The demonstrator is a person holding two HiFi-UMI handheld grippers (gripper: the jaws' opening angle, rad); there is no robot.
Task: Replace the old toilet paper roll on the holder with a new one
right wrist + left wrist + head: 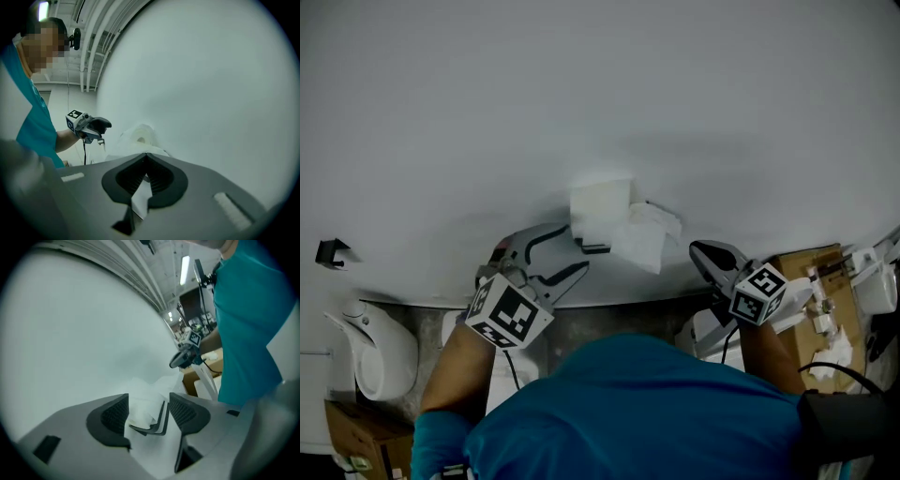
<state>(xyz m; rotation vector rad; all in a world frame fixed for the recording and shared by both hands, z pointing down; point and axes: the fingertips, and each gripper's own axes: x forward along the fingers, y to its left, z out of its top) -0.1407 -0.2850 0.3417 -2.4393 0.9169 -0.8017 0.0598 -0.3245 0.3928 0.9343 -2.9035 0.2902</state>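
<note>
Left gripper stands open right beside the toilet paper roll, which sits on the wall holder with loose sheets trailing right. Right gripper, further right, is closed and seemingly empty. I cannot tell if this roll is old or new. No second roll shows, so the swap seems unfinished.

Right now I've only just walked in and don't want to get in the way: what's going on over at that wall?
A person in a teal shirt faces a white wall with a gripper in each hand, working at the toilet paper roll on its holder. The left gripper is open, with the holder's dark arm and some loose paper between its jaws, unclamped. The right gripper is shut, just right of that loose paper.
</note>
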